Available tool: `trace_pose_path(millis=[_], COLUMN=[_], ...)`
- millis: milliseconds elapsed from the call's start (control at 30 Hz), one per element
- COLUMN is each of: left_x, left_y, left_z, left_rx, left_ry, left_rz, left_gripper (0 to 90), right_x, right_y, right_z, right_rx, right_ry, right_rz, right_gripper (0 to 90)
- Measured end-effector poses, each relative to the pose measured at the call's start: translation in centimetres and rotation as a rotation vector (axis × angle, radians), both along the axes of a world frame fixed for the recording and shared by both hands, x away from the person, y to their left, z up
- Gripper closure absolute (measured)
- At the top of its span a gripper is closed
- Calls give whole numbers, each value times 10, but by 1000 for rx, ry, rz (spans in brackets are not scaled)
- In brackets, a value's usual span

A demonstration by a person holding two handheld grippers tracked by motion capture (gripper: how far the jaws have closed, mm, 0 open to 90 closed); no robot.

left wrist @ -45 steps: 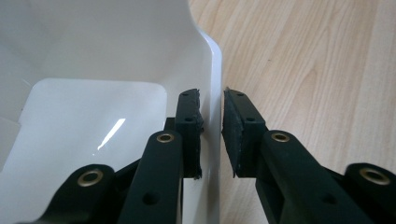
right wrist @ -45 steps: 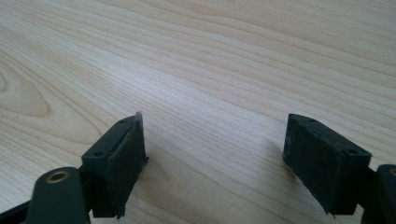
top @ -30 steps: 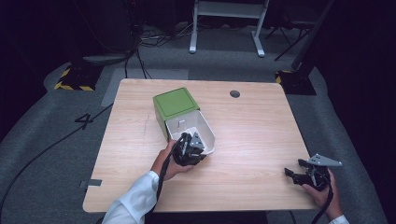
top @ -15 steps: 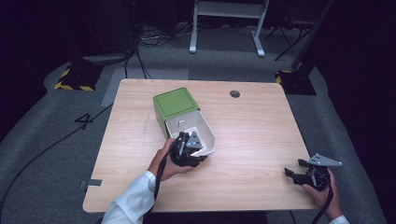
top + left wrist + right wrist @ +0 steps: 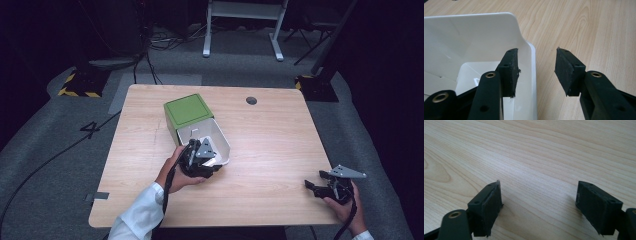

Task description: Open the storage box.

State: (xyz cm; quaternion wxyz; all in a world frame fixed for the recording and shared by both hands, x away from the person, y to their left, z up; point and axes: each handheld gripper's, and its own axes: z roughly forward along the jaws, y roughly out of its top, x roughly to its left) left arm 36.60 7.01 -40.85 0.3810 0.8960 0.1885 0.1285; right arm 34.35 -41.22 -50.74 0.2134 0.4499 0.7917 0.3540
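Pale woodgrain table (image 5: 270, 145), glossy white drawer (image 5: 474, 37)

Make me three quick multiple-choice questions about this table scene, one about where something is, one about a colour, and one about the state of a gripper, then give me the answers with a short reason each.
1. Where is the left gripper?
A. At the rim of the white drawer
B. On top of the green box
C. At the table's far right corner

2. What colour is the top of the box?
A. Red
B. Green
C. Blue

3. How do the jaws of the right gripper stand?
A. Shut on a card
B. Shut on nothing
C. Open, with bare table between them

Answers:
1. A: in the left gripper view one jaw sits inside the drawer's wall and the other outside it.
2. B: the high view shows a green lid.
3. C: the right gripper view shows a wide gap over plain wood.
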Motion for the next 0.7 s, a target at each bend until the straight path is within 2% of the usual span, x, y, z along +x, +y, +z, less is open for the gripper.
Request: trace_pose_path(millis=[133,267,367,700], left_x=[-2,-2,-3,-8], left_y=[3,9,12,27], left_z=[5,10,12,15], left_rx=[6,-12,-3,-1], left_ry=[-24,-39,-45,-80], left_rz=[8,32,39,99], left_gripper=[528,511,489,280], right_x=[0,0,0,0], right_y=[0,0,0,0], right_z=[0,0,0,0], right_rx=[0,0,3,4], right_ry=[0,0,2,3], right_rz=[0,0,1,0], right_gripper=[210,211,211,210])
